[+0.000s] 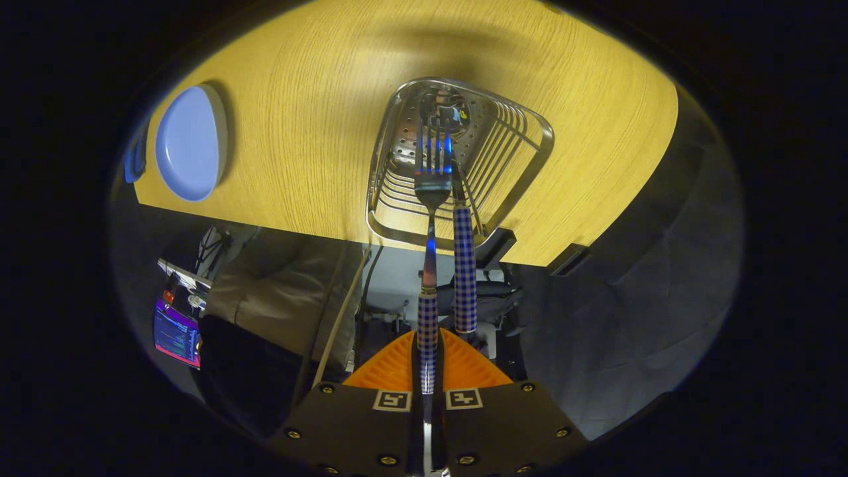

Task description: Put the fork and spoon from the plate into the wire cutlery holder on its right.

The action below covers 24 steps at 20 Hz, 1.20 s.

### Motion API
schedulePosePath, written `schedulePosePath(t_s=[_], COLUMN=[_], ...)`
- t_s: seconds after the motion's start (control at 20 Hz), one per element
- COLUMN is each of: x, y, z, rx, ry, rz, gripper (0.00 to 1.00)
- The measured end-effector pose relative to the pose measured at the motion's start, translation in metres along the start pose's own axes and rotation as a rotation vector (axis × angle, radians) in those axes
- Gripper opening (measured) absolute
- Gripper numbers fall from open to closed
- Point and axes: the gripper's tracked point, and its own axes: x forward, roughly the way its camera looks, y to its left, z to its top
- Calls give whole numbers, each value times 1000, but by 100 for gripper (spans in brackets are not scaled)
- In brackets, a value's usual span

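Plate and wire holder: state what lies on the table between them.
In the gripper view, only bare wooden table separates the blue plate from the wire holder. The gripper has its jaws shut on the fork, tines over the holder.

no readable words or numbers anywhere, only two square black-and-white marker tags (427, 399) on the gripper body, screen (176, 333) text too small
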Motion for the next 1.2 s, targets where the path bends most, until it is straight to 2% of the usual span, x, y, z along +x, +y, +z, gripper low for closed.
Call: schedulePosePath(t_s=[0.4, 0.6, 1.2], x=[-12, -20, -12], y=[-3, -7, -30], z=[28, 38, 5], rx=[6, -1, -12], ry=[48, 27, -18], rz=[-56, -83, -94], gripper=[5, 13, 12])
